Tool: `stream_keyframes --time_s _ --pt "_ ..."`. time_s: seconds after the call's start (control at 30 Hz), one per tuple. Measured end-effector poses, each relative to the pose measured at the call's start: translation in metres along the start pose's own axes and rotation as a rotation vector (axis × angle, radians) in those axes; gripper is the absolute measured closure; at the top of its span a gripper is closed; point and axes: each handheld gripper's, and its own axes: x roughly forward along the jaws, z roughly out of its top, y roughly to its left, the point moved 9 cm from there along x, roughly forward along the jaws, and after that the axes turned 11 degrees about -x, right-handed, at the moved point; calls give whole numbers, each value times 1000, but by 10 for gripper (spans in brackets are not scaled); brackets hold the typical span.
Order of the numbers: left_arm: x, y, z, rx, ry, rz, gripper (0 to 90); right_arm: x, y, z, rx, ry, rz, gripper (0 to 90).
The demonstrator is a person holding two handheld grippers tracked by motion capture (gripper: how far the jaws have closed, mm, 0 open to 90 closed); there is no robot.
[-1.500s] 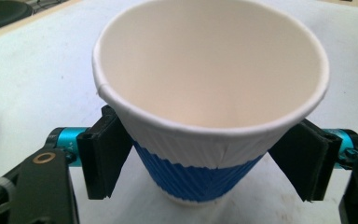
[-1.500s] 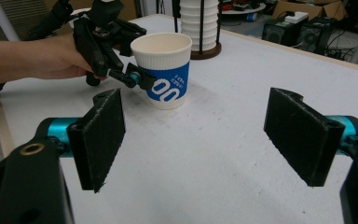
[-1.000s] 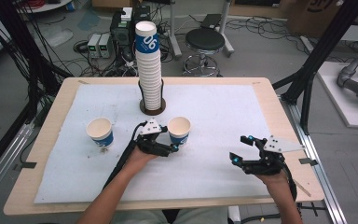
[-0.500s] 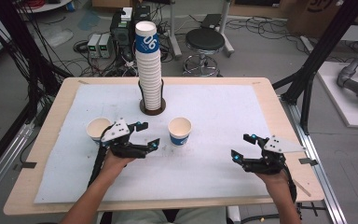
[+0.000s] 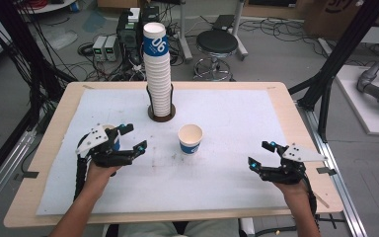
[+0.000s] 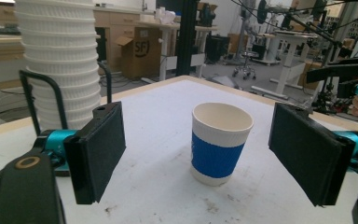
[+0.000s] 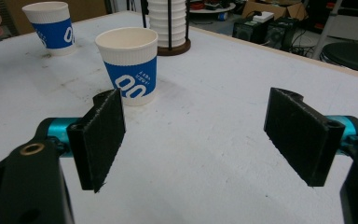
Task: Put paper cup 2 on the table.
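Since neither claw has anything in it, this looks like a pause between cups. Nearest the person, the right claw (image 5: 258, 153) sits low over the front right of the bench (image 5: 281, 101) with its jaws wide and only bare white mat (image 5: 237, 118) between them. The left claw (image 5: 137, 137) is at front left, also wide. Its jaws have just been closing a touch, but nothing is pinched.

A bit further in are the two cups that are out so far, both upright and empty. The middle cup (image 5: 190, 139) stands alone near the centre of the mat, apart from both claws. In the left gripper view it lines up with the gap between the jaws but sits out ahead of them. The left cup (image 7: 50, 29) is right by the left claw.

At the back, the cup stack (image 5: 159, 74) is still tall in its holder (image 5: 161, 114), so my guess is there's plenty left to deal out.

Hard to make out: from above, the left cup is mostly hidden behind the left claw, so I can't say if they touch. The left gripper view cuts off the top of the stack.
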Motion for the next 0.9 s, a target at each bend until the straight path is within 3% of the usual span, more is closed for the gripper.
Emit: stream_keyframes --time_s 0.37,0.9 --pt "-23 10 5 -17 -57 30 185 -1 4 -1 -13 6 -7 210" --pt "-24 10 2 -11 -49 33 184 -1 5 -1 -10 2 -4 210"
